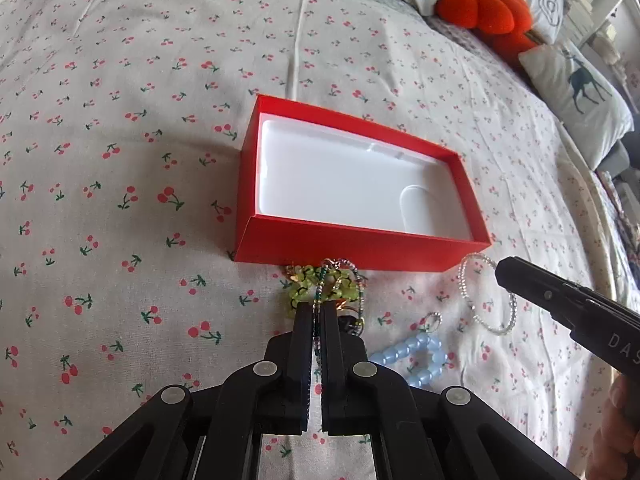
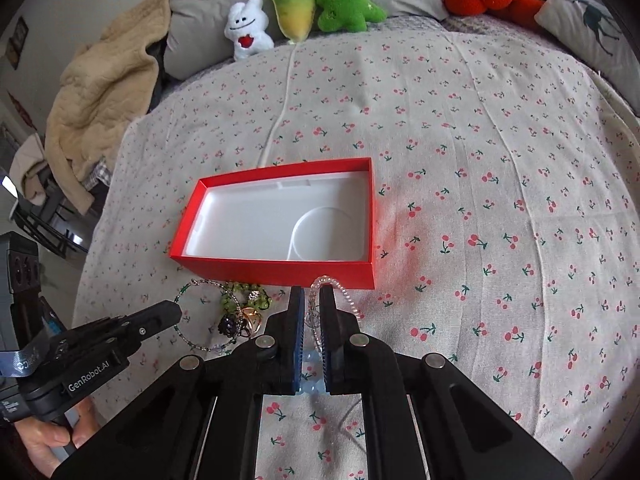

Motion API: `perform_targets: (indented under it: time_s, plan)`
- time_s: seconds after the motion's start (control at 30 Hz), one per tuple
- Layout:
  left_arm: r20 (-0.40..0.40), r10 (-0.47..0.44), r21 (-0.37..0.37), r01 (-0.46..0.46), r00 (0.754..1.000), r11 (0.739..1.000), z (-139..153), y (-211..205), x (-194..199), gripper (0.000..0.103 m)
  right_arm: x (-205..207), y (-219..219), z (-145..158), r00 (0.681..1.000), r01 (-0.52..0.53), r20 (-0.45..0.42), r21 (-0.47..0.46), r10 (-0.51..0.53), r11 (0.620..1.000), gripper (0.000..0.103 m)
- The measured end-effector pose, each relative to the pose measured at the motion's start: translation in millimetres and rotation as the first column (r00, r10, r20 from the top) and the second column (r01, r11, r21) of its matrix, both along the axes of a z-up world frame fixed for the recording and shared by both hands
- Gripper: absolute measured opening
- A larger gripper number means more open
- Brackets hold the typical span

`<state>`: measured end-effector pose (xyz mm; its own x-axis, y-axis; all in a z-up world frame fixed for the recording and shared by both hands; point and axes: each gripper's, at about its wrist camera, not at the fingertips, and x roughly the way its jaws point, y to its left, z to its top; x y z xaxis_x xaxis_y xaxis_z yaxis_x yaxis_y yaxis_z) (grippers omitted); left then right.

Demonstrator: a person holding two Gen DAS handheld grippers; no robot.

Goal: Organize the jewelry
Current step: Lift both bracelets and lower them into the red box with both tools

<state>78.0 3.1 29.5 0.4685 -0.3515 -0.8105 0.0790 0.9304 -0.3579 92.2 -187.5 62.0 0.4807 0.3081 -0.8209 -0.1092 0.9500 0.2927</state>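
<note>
Left gripper point(image 1: 317, 312) pinching beaded strand point(image 1: 319, 294) — red box point(image 1: 360, 246) just beyond.

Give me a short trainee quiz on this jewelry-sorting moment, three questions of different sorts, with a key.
1. True or false: the red box already holds jewelry.
2. Multiple choice: what is the right gripper shut on? A) light blue bead bracelet B) clear bead bracelet C) green bead bracelet
3. Fill in: the left gripper is shut on a thin ____ strand.

Key
1. False: only its white tray shows inside.
2. B: the clear loop runs between its fingers in the right wrist view; the blue one lies beneath on the cherry-print cloth.
3. Beaded: it runs up between the fingers from the pile in front of the box.
</note>
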Motion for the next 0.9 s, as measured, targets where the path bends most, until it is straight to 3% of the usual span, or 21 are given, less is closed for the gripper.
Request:
perform_targets:
  time_s: [0.3,0.57,0.8,0.9]
  plan:
    - [0.081,-0.015,-0.054,0.019,0.997,0.998,32,-1,-10,0.0,-14,3,28,0.997,-0.007,0.076,0.047,0.004,0.999,0.008]
    - [0.123,0.02,-0.163,0.0,0.992,0.987,48,-6,12,0.0,11,8,42,0.992,0.018,0.122,0.067,-0.026,0.998,0.008]
    - [0.132,0.039,-0.231,-0.008,0.99,0.973,35,-12,47,0.0,36,9,36,0.991,0.051,0.117,0.108,-0.064,0.993,0.008]
    - [0.107,0.064,-0.213,-0.04,0.992,0.976,23,-9,59,0.0,45,11,30,0.992,0.057,0.108,0.113,-0.069,0.992,0.008]
